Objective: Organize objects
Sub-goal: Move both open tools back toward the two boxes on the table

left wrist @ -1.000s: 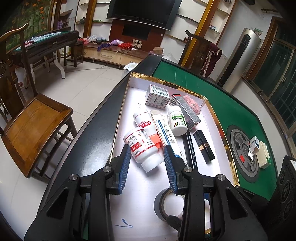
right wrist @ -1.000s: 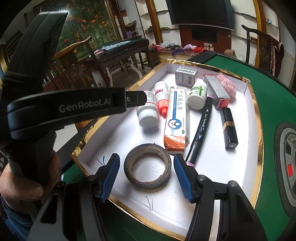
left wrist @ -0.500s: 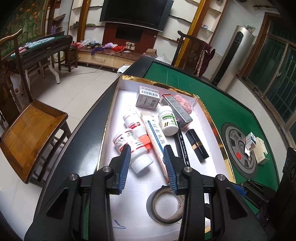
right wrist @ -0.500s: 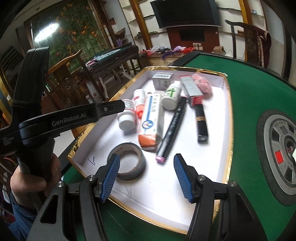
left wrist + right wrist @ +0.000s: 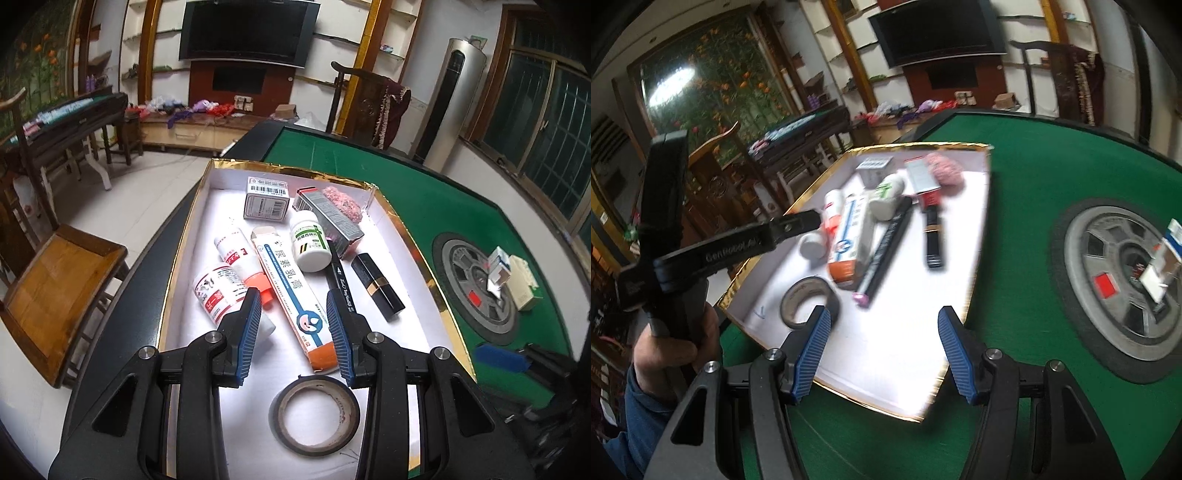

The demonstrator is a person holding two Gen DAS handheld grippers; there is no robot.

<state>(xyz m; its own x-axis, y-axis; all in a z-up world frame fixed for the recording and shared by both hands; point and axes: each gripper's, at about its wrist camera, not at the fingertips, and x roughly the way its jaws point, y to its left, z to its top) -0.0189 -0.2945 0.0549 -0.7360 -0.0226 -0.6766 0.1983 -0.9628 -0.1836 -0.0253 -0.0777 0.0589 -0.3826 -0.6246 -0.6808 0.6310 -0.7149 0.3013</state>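
Note:
A white tray with a gold rim (image 5: 413, 236) lies on the green table. In it are two white bottles with red print (image 5: 218, 291), a long cream box (image 5: 288, 284), a green-label bottle (image 5: 310, 243), a black marker (image 5: 341, 284), a black lipstick (image 5: 376, 288), a barcode box (image 5: 266, 199), a grey box, a pink puff and a tape roll (image 5: 314, 415). My left gripper (image 5: 293, 325) is open and empty above the cream box. My right gripper (image 5: 884, 349) is open and empty over the tray's near edge (image 5: 871, 402). The tape roll (image 5: 807, 301) lies left of it.
Small white boxes (image 5: 508, 278) rest by the round grey centre panel (image 5: 476, 288) of the table, also in the right wrist view (image 5: 1161, 266). A wooden chair (image 5: 55, 291) stands left of the table. Another chair, a TV and shelves are behind.
Both grippers have pulled back from the tray. The right one has swung right, away from the tape roll. The left one has moved right, from over the bottle to over the cream box.

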